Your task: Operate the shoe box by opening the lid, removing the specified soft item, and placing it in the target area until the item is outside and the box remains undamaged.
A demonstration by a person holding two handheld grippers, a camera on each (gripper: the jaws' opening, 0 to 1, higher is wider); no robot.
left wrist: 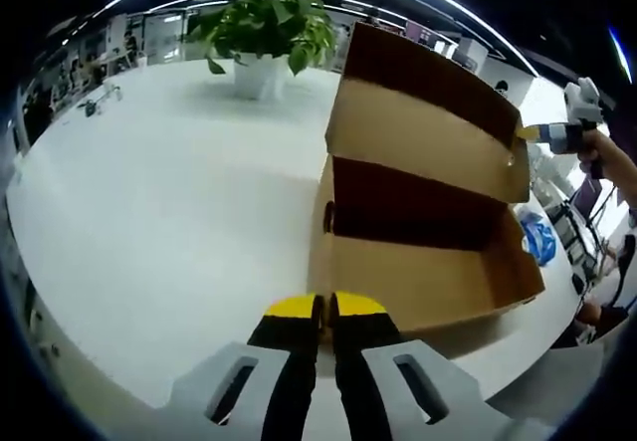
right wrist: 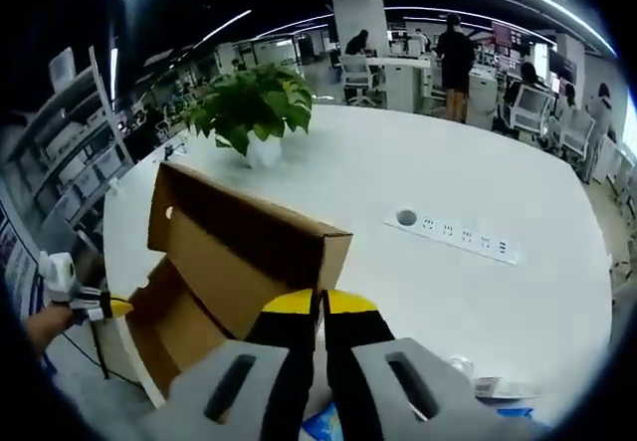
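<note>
On the white table (left wrist: pixel 149 222), an open shoe box (left wrist: pixel 418 262) with its lid (left wrist: pixel 428 112) up.

Left gripper (left wrist: pixel 323 307) is clenched on nothing, jaws meeting just short of the box's near wall; the box's long side runs away rightward and the lid rises from its far edge. Right gripper (right wrist: pixel 320 304) is likewise pressed closed and empty, near the lid's (right wrist: pixel 249 227) corner, possibly touching it. Beyond sit a potted plant (right wrist: pixel 254 112) and a power strip (right wrist: pixel 463 235). The box interior looks dark.
</note>
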